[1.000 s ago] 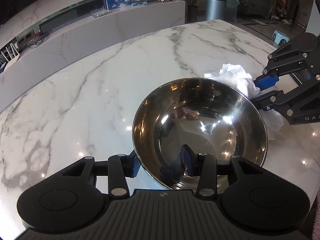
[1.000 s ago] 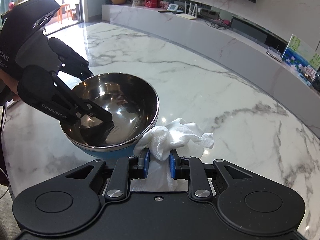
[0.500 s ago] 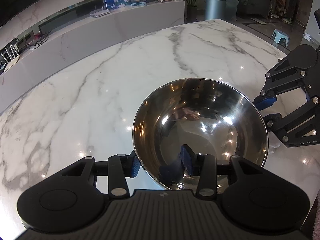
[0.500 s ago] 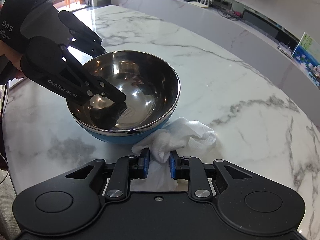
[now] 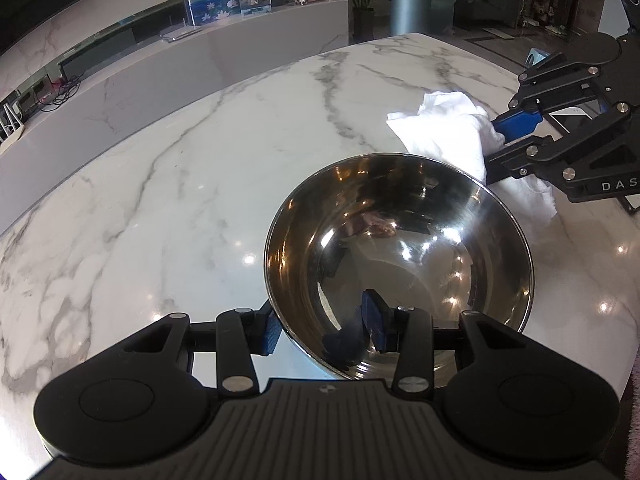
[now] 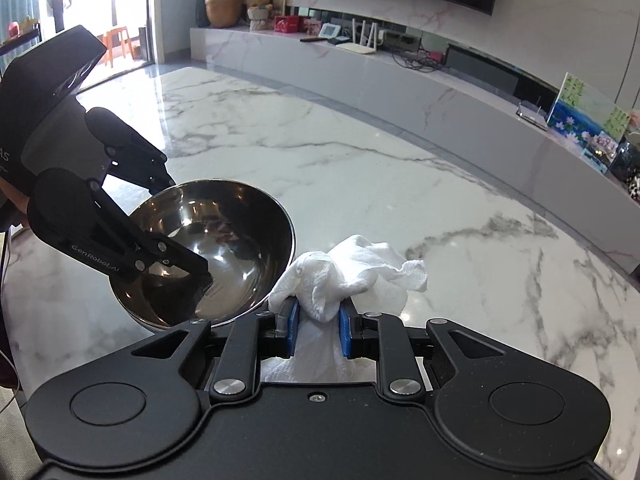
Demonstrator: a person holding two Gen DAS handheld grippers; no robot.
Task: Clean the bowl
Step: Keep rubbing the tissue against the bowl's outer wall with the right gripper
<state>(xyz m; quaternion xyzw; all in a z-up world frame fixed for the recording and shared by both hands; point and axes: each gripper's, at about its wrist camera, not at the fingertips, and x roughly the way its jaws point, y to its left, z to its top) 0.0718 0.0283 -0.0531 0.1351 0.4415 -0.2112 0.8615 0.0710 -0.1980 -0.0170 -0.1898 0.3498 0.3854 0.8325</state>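
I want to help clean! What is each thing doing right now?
Steel bowl: gripped at its rim, looks empty.
White cloth: crumpled, pinched, outside the bowl.
Left gripper: shut on the bowl's rim.
Right gripper: shut on the cloth.

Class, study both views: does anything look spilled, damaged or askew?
Nothing spilled or damaged. The steel bowl sits tilted, its rim gripped by the left claw; the right claw pinches a crumpled white cloth.

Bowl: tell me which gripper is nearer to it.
Left. The left gripper grips the bowl by its rim; the right gripper, holding the cloth, sits just outside the bowl.
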